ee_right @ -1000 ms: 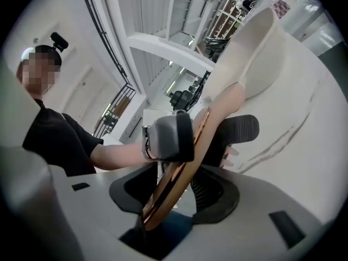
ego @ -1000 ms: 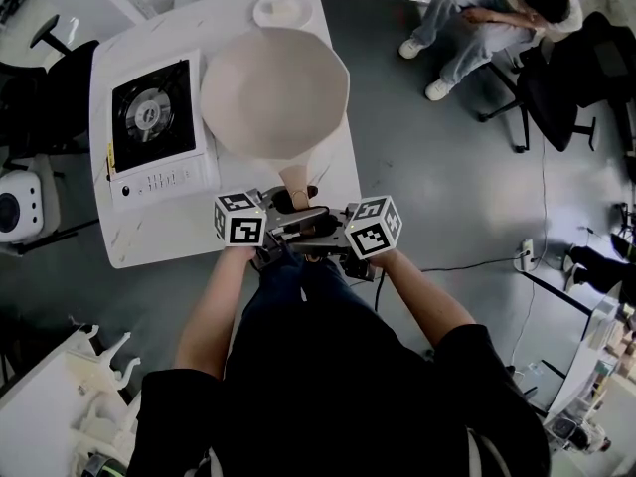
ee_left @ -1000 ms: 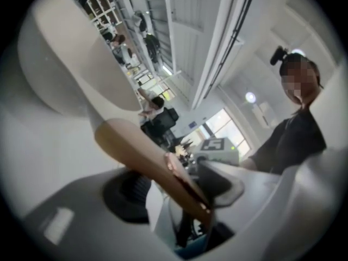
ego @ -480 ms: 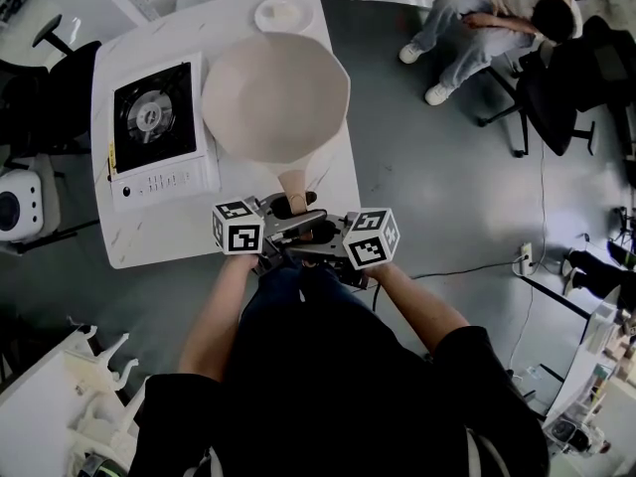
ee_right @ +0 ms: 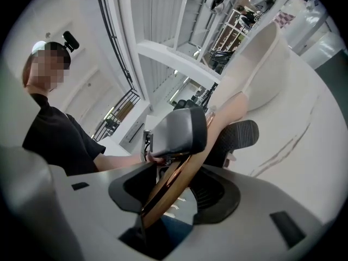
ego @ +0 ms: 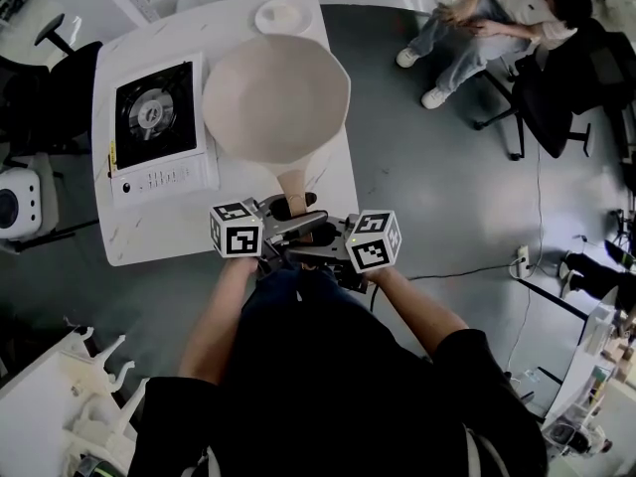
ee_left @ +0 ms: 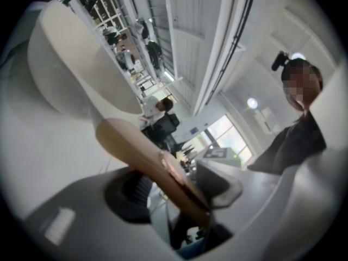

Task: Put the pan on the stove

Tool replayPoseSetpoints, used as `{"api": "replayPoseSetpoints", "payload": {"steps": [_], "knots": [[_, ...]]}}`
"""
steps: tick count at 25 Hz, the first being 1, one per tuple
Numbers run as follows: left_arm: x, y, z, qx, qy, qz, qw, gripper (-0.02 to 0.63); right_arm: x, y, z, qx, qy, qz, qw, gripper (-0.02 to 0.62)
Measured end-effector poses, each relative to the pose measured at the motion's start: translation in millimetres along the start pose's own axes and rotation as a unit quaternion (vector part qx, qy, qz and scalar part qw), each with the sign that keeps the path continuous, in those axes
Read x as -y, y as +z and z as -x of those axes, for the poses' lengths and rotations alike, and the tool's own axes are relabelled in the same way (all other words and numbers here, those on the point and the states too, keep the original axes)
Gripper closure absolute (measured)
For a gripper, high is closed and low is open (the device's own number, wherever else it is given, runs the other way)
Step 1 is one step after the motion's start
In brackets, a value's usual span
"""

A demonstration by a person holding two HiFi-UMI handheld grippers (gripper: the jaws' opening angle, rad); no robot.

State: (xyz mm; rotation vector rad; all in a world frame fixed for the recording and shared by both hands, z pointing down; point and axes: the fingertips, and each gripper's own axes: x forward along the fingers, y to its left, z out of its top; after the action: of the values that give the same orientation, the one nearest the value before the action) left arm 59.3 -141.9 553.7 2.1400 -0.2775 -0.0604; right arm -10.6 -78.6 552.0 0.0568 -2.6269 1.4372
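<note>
Nothing much has shifted since a second ago, except that the left gripper (ee_left: 179,186) has just been closing its jaws. They now clamp the one wooden handle (ego: 294,184). The right gripper (ee_right: 168,186) is clamped just behind it. One cream pan (ego: 275,92) sits on the white table (ego: 159,232), just right of the single stove (ego: 154,117). One small dish (ego: 279,13) lies beyond.

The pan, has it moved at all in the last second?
No. The pan keeps its place beside the stove and below the small dish on the table.
</note>
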Motion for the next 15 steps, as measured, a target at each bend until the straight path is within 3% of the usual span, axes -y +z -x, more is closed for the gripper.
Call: {"api": "replayPoseSetpoints", "payload": {"steps": [9, 15], "knots": [[35.0, 10.7, 1.7, -0.005, 0.001, -0.029, 0.9996, 0.351, -33.2, 10.2, 5.7, 0.004, 0.006, 0.018, 1.000, 0.396], [58.8, 30.2, 9.4, 0.024, 0.003, -0.038, 0.9990, 0.351, -58.2, 25.2, 6.7, 0.005, 0.023, 0.035, 0.999, 0.396]]}}
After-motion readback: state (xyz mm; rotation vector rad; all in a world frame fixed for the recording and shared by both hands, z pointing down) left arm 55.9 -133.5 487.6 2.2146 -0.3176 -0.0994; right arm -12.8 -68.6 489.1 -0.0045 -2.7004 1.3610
